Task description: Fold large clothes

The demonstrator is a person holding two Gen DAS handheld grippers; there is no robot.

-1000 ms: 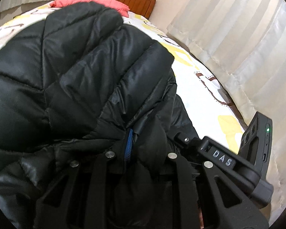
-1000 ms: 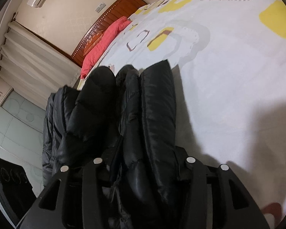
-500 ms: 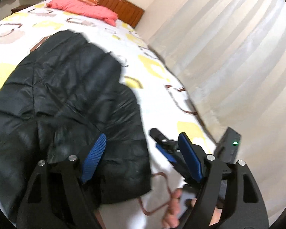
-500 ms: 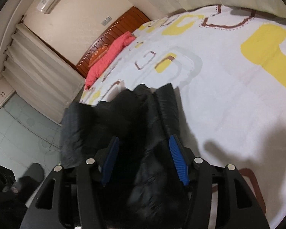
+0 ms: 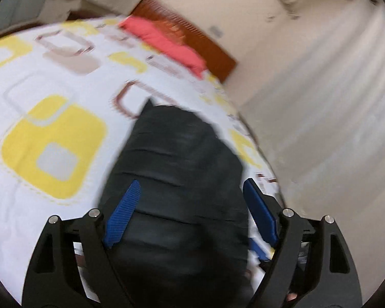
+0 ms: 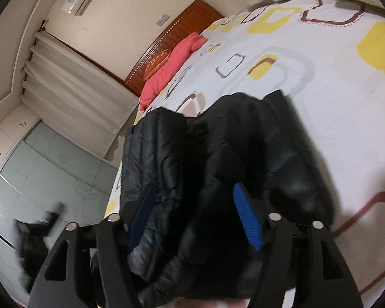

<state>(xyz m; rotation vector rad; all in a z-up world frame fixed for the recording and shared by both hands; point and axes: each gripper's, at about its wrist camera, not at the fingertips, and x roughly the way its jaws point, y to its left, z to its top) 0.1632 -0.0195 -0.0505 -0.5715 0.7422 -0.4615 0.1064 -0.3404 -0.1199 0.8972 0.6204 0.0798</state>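
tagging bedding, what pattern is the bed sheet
White bed sheet with yellow, brown and grey rounded squares; clearest in the right wrist view.

1. Your left gripper [image 5: 191, 195] has just been opening; its blue pads [image 5: 123, 215] stand wide, clear of the fabric.
2. The black puffer jacket [image 5: 182, 159] lies between and ahead of them on the patterned bedspread [image 5: 51, 97].
3. Far ahead, a red pillow [image 5: 164, 41] rests against the wooden headboard [image 5: 213, 51].

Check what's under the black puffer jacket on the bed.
The black puffer jacket lies folded on the patterned bedsheet; white sheet with yellow and brown squares shows all around it. Whatever sits directly beneath the jacket is covered, so it cannot be seen.
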